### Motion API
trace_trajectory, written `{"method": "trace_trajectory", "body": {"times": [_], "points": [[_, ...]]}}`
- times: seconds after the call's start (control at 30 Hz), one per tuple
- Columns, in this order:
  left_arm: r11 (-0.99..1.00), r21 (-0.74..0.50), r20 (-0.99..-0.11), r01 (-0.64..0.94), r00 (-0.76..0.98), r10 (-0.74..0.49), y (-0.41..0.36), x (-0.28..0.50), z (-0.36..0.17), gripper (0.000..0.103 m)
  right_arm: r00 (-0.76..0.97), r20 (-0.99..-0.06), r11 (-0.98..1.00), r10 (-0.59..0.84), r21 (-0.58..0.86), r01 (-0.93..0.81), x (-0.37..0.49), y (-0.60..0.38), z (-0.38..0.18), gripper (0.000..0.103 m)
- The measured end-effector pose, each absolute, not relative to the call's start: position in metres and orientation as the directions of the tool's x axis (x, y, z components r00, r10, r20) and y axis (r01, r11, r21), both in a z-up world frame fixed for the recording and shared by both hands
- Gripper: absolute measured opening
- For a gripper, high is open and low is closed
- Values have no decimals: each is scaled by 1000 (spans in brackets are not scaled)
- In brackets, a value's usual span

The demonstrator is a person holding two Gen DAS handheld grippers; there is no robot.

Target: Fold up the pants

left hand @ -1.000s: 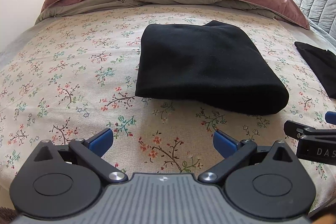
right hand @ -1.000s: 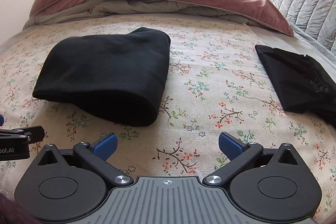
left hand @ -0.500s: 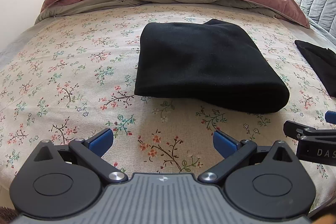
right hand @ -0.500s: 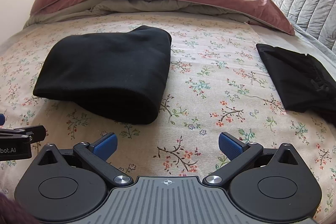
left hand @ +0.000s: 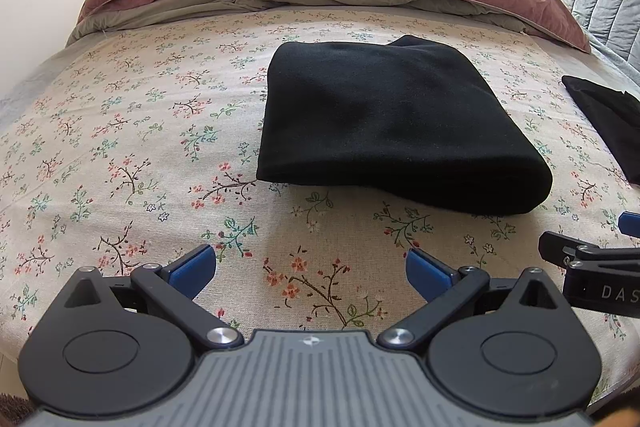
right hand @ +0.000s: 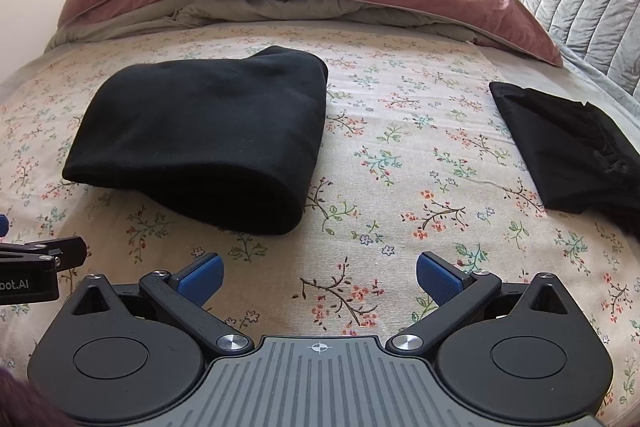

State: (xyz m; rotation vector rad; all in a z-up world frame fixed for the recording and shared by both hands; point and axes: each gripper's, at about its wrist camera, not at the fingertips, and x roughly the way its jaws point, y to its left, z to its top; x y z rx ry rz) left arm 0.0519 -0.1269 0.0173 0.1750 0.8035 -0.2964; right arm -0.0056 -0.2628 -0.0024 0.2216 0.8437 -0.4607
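The black pants (left hand: 400,123) are seen folded into a thick bundle, laid mid-bed on the floral sheet (left hand: 120,147). A second dark garment (right hand: 568,155) is spotted well apart, off to the right. Both the left gripper (left hand: 310,267) and right gripper (right hand: 320,273) are held spread wide over bare sheet, nothing gripped.

Both views' slight drift toward the folded black pants (left hand: 400,119).
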Motion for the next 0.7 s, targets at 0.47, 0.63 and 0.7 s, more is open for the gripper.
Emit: {"method": "trace_trajectory", "body": {"times": [0.47, 0.63, 0.7], "points": [[946, 39, -736, 321, 650, -190, -126, 53, 16, 103, 573, -762, 880, -303, 8, 476, -5, -262, -2, 103], [948, 36, -738, 317, 647, -189, -126, 54, 15, 103, 573, -763, 884, -299, 5, 467, -4, -261, -5, 103], [947, 37, -738, 319, 648, -189, -126, 54, 15, 103, 573, -764, 886, -296, 4, 464, -3, -260, -6, 103]]}}
